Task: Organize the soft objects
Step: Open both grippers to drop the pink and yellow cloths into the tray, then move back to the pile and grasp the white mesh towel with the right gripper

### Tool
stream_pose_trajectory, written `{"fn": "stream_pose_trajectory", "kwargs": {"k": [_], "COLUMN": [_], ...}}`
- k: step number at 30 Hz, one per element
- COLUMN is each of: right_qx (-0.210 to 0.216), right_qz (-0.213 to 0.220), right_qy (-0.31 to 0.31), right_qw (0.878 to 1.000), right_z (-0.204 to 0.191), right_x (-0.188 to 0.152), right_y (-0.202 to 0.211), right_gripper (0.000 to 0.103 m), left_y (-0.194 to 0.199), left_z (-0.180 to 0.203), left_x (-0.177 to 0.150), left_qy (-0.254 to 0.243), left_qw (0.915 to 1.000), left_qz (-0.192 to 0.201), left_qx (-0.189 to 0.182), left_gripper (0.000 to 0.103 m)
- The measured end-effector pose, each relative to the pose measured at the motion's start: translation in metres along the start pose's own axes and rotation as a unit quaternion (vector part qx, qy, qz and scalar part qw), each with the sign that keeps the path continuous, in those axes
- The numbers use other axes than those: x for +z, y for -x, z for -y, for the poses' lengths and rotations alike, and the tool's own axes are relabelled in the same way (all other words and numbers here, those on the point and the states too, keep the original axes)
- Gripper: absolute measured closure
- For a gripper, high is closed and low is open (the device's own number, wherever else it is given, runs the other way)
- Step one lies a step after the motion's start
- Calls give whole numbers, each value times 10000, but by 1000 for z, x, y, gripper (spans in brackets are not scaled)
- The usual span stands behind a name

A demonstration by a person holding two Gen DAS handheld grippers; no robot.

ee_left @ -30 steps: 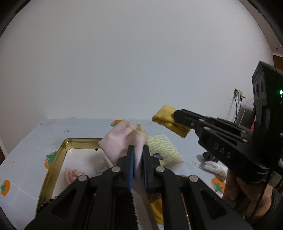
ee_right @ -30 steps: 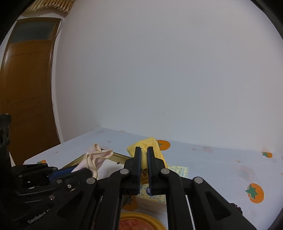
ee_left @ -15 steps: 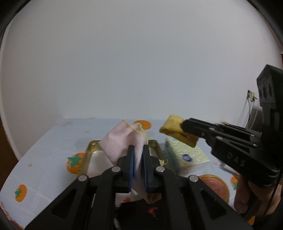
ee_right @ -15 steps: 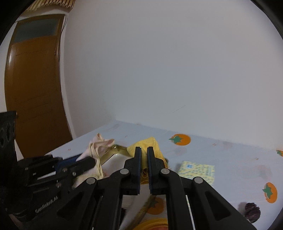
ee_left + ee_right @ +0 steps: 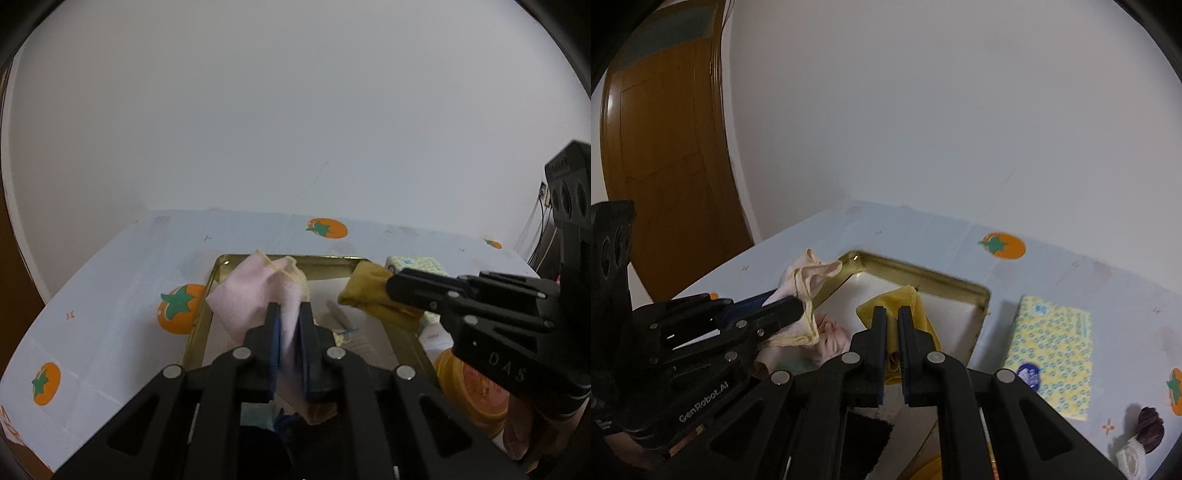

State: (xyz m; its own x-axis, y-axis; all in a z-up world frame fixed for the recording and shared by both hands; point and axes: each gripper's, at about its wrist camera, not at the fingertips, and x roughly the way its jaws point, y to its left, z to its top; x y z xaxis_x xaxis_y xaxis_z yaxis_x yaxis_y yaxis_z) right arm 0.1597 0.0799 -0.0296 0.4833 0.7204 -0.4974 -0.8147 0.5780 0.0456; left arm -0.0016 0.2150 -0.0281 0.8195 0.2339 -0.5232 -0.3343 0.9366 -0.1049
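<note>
Left wrist view: left gripper [image 5: 288, 317] pinches a pink cloth [image 5: 255, 288], right gripper [image 5: 892, 317] a yellow cloth [image 5: 897, 302], both over the tin [image 5: 923, 275]. Light, limp fabric sags; gripping a bunched fold seems safest.

White lettering "DAS" on the black body of the right gripper [image 5: 391, 291], "GenRobot.AI" on the left gripper [image 5: 798, 308] body; the print on the yellow tissue pack [image 5: 1052, 347] looks too blurred to read.
</note>
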Motion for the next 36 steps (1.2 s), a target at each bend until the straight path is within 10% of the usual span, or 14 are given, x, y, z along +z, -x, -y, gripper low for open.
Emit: {"fn": "stream_pose_trajectory", "kwargs": {"k": [2, 6, 10, 27, 36], "right_qx": [-22, -41, -84, -1579, -1474], "right_qz": [-37, -94, 235, 73, -433], "right_qy": [8, -67, -383, -804, -1307], "right_qw": [10000, 9999, 9990, 9842, 9794], "right_z": [-1, 11, 29, 166, 203], "right_x": [-3, -8, -12, -98, -138], "right_y": [-3, -5, 12, 121, 134], "right_gripper": [94, 70, 43, 43, 43], "left_y": [1, 6, 11, 3, -2], "left_z": [-1, -6, 3, 126, 203], "left_x": [-1, -3, -3, -13, -17], "left_qy": [39, 199, 132, -819, -1495], "left_qw": [10000, 9997, 9997, 9933, 9833], "left_qz": [-16, 72, 161, -24, -117], "left_qx": [37, 106, 108, -817, -1027], "left_gripper": [87, 30, 29, 10, 4]}}
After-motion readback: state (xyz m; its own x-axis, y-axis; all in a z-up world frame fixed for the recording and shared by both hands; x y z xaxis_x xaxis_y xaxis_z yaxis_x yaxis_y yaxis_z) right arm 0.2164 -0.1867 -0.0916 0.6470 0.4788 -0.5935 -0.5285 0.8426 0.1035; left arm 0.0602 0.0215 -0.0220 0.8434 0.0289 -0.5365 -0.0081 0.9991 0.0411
